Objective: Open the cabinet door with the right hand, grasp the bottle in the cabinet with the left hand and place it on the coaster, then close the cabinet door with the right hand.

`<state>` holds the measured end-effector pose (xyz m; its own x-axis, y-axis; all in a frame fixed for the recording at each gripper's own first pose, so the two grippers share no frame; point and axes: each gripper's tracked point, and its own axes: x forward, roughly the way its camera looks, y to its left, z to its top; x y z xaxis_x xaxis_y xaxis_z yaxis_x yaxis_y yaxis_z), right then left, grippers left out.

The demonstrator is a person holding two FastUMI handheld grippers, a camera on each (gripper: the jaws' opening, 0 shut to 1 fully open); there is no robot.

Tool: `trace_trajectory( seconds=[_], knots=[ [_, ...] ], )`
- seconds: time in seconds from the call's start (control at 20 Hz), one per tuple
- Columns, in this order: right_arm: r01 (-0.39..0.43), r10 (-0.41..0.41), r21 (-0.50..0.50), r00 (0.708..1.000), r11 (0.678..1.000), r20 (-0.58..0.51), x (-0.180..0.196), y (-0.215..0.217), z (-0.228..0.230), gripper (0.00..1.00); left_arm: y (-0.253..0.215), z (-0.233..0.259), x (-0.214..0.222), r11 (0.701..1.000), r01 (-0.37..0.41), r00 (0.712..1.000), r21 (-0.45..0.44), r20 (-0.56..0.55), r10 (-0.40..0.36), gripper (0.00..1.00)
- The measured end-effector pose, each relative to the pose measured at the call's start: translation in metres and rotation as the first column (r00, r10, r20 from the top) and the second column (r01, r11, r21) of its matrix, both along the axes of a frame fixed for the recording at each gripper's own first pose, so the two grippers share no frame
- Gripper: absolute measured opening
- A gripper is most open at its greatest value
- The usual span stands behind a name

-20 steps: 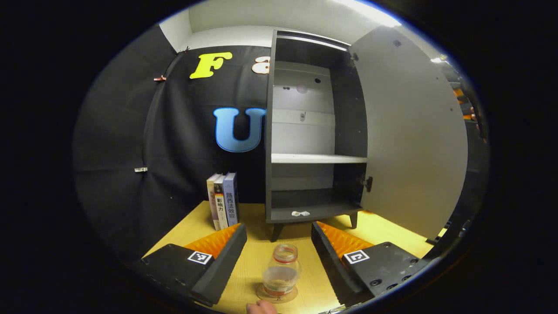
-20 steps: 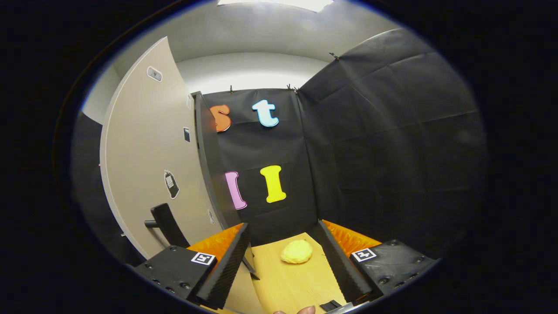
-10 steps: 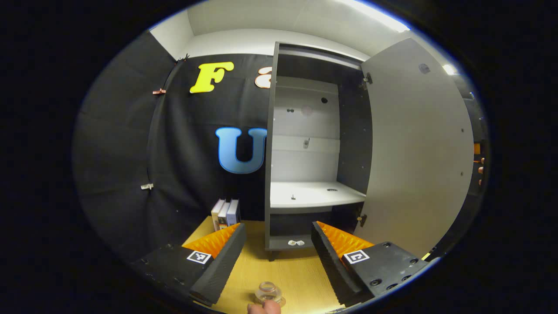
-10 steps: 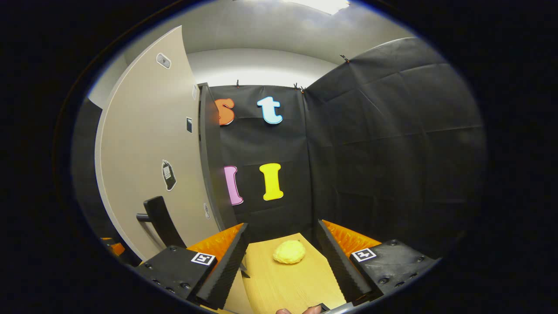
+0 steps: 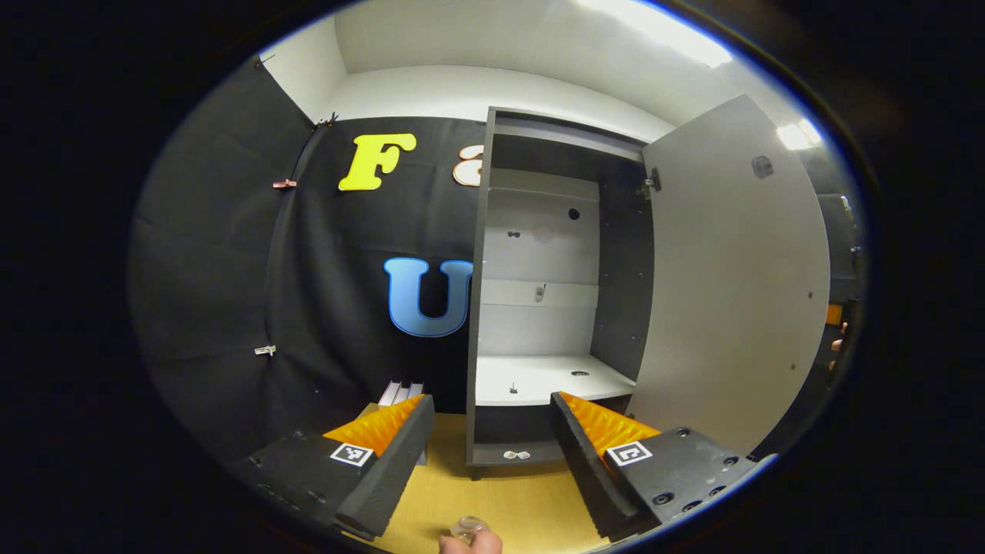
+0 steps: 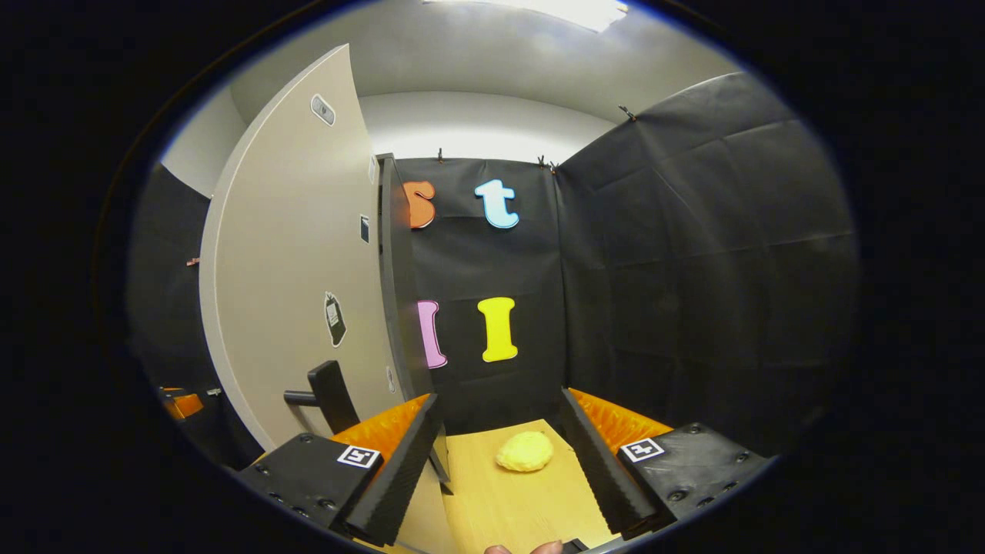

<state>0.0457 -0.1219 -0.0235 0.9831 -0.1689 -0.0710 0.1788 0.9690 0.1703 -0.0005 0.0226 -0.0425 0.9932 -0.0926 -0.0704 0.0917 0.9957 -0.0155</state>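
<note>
Both claws stand released, fingers spread with nothing between them. Left gripper (image 5: 486,450) faces the cabinet (image 5: 479,308), whose door (image 5: 731,292) is swung wide on its right. Inside, one pale shelf (image 5: 539,379) carries only a couple of tiny dark specks, and the bottom compartment holds one small pale item (image 5: 514,455), too small to identify. Three books (image 5: 404,390) stand upright just left of the cabinet on the wooden table (image 5: 508,508). Only the bottle's (image 5: 466,527) clear top peeks in at the lower edge beside a fingertip (image 5: 473,543). Right gripper (image 6: 500,454) hovers over the table beside the door's outer face, near its one dark handle (image 6: 327,394); one yellow lump (image 6: 524,451) lies between its fingers, farther off.
</note>
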Motion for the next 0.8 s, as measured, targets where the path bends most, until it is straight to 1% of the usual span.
trace_trajectory(
  seconds=[0.15, 0.2, 0.25, 0.35, 0.4, 0.45, 0.55, 0.6, 0.65, 0.7, 0.75, 0.8],
  knots=[
    [0.004, -0.004, -0.023, 1.000, 1.000, 0.004, -0.002, 0.001, 0.002, 0.97, 0.012, -0.001, 0.001, 0.998, -0.020, 1.000, 0.055, -0.009, 0.021, 0.92],
    [0.007, -0.007, -0.020, 1.000, 1.000, 0.000, -0.002, 0.003, 0.001, 0.97, 0.015, -0.002, 0.001, 0.998, -0.022, 1.000, 0.062, -0.010, 0.022, 0.92],
    [0.013, -0.013, -0.018, 1.000, 1.000, -0.003, -0.004, 0.004, 0.000, 0.97, 0.017, -0.004, 0.001, 0.998, -0.020, 1.000, 0.063, -0.014, 0.021, 0.95],
    [0.028, -0.028, -0.016, 1.000, 0.999, -0.002, -0.005, 0.008, 0.001, 0.98, 0.022, -0.004, 0.001, 0.998, -0.017, 1.000, 0.063, -0.019, 0.018, 0.95],
    [0.036, -0.036, -0.018, 0.999, 0.999, 0.005, -0.006, 0.011, 0.002, 0.97, 0.023, -0.004, 0.001, 0.998, -0.014, 1.000, 0.064, -0.019, 0.015, 0.92],
    [0.037, -0.037, -0.018, 0.999, 0.999, 0.002, -0.007, 0.016, 0.003, 0.97, 0.025, -0.003, 0.001, 0.998, -0.011, 1.000, 0.067, -0.018, 0.012, 0.92],
    [0.015, -0.015, -0.011, 1.000, 1.000, -0.007, -0.007, 0.034, 0.001, 0.97, 0.028, -0.002, 0.001, 0.998, -0.003, 1.000, 0.066, -0.017, 0.004, 0.92],
    [0.001, -0.001, -0.008, 1.000, 1.000, -0.007, -0.008, 0.045, 0.001, 0.97, 0.030, -0.001, 0.000, 0.998, 0.001, 1.000, 0.063, -0.017, 0.000, 0.94],
    [-0.016, 0.016, -0.013, 1.000, 1.000, -0.007, -0.008, 0.055, 0.002, 0.97, 0.031, 0.001, 0.000, 0.998, 0.006, 1.000, 0.060, -0.013, -0.005, 0.94],
    [-0.033, 0.033, -0.017, 0.999, 0.999, -0.003, -0.008, 0.066, 0.004, 0.97, 0.032, 0.002, 0.000, 0.998, 0.010, 1.000, 0.061, -0.009, -0.010, 0.92],
    [-0.046, 0.046, -0.021, 0.999, 0.999, -0.003, -0.007, 0.076, 0.005, 0.97, 0.034, 0.004, -0.001, 0.998, 0.012, 1.000, 0.063, -0.006, -0.012, 0.94],
    [-0.058, 0.058, -0.020, 0.998, 0.998, -0.001, -0.007, 0.086, 0.006, 0.97, 0.037, 0.005, -0.003, 0.998, 0.015, 1.000, 0.066, -0.003, -0.015, 0.94]
  ],
)
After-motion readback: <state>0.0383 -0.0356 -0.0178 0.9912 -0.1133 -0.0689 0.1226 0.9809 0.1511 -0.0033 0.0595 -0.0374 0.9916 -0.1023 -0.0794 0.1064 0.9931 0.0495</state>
